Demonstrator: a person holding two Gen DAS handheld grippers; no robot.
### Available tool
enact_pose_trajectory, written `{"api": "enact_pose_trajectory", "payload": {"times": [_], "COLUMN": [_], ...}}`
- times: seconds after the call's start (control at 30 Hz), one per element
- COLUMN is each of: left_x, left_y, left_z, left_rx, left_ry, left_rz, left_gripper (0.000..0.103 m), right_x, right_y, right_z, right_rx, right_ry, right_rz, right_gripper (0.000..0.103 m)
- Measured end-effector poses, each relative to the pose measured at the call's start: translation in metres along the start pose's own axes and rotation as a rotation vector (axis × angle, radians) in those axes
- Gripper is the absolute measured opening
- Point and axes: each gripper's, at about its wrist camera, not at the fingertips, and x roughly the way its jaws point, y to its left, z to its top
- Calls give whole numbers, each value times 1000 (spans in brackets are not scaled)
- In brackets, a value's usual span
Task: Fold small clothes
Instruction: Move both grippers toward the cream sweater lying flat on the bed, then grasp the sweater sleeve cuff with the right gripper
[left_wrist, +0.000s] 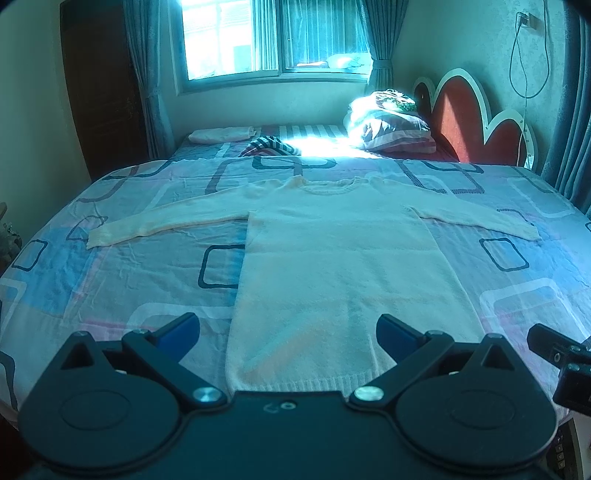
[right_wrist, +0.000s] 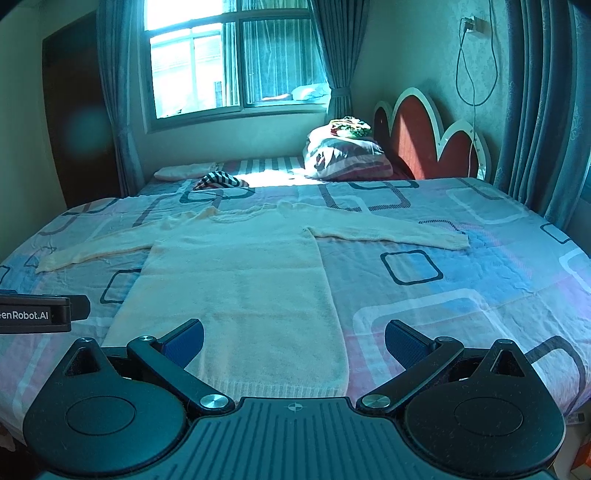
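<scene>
On bed: sweater flat; L gripper, R gripper both spread apart; logo only R view.

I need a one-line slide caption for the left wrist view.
Open left gripper above the hem of a cream knitted sweater spread flat on a patterned bedsheet.

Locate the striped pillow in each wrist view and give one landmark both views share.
Left wrist: striped pillow upper right of centre, beside the red headboard.
Right wrist: striped pillow upper centre-right, left of the headboard.
Shared landmark: the cream sweater spread flat.
</scene>
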Motion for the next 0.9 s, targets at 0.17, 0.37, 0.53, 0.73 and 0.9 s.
{"api": "enact_pose_trajectory", "payload": {"times": [0.17,0.37,0.53,0.73,0.9], "left_x": [12,33,55,92,124], "left_y": [2,3,-1,-3,-5], "left_z": [6,16,25,43,59], "left_rx": [-4,-23,-18,-49,-73], "left_ry": [2,14,18,34,41], "left_rz": [7,15,24,15,25], "left_gripper": [102,102,102,102,102], "right_x": [14,36,63,100,133], "right_y": [-8,-15,-27,-47,-68], "right_z": [6,15,23,39,57], "right_rx": [64,-8,-8,-2,11], "right_ry": [3,21,41,43,40], "right_rz": [35,-26,-45,-77,-88], "right_gripper": [103,103,103,103,103]}}
